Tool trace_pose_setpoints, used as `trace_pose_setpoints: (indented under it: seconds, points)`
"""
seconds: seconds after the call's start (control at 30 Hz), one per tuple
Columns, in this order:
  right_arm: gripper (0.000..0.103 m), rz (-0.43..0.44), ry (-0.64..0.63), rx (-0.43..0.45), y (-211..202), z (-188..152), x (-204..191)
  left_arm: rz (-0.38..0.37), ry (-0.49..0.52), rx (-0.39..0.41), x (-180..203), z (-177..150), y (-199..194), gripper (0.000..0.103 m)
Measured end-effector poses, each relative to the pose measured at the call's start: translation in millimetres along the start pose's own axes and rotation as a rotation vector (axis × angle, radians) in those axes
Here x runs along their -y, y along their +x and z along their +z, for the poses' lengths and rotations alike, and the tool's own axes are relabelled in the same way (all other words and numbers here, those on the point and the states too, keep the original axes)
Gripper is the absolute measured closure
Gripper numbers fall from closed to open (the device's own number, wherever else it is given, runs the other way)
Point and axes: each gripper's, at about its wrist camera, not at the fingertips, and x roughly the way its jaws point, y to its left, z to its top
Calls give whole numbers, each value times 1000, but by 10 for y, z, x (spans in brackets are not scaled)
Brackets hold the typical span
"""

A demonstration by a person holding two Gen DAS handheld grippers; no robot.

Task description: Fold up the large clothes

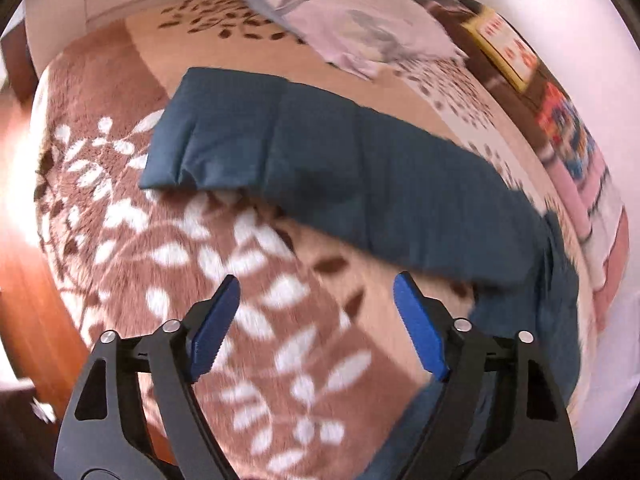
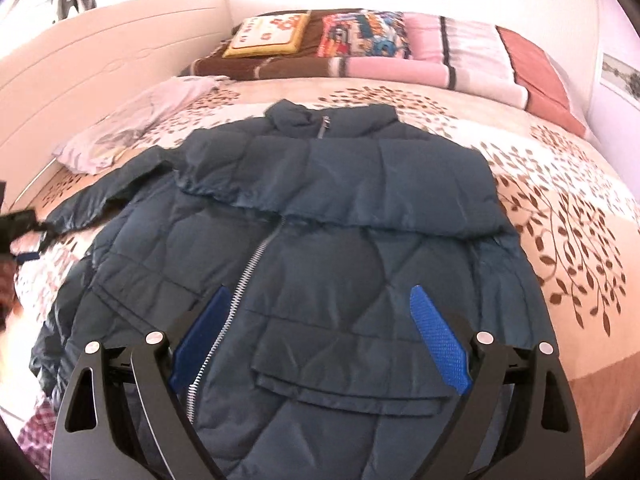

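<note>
A dark teal quilted jacket (image 2: pixel 328 240) lies front up on the bed, its zipper (image 2: pixel 244 276) running down the middle. One sleeve (image 2: pixel 360 184) is folded across the chest. The other sleeve (image 1: pixel 340 172) stretches out flat over the bedspread, and its cuff (image 1: pixel 172 156) is at the left of the left wrist view. My left gripper (image 1: pixel 316 280) hovers open over the leaf-patterned bedspread just short of that sleeve, with nothing between its fingers. My right gripper (image 2: pixel 320 290) stands open above the jacket's lower front, with a flap pocket (image 2: pixel 352 364) lying between its blue pads (image 2: pixel 440 340), not gripped.
A lilac floral pillow (image 2: pixel 132 128) lies beyond the outstretched sleeve, by the white bed frame (image 2: pixel 100 60). Cushions and folded blankets (image 2: pixel 360 36) line the far end of the bed. The bedspread (image 1: pixel 160 248) ends at a wooden floor (image 1: pixel 24 300) on the left.
</note>
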Motion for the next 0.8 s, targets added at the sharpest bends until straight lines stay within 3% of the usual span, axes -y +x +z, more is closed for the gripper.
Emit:
trace_pose_setpoints:
  seconds: [0.13,0.37,0.43,0.57,0.67,0.8]
  points:
    - [14,28,-18,-4,16,32,-82,-47,-105,-58,-129,214,278,42]
    - [14,48,-72,-3,43,62,-192,-12,-234,-21,-245,458,503,43]
    - [14,54,-70,-4,55,65,-199,5,-237,5,-225,520,520,48]
    - [15,61,-68,-9,76,59,-185,25,-226,13,-230,646,575,91]
    - [15,56,-63,-9,75,61,-160,22,-200,72,-160,684,411,96]
    - [15,49,-35,5,30,76,-69,6,-74,206,180,706,-29,97]
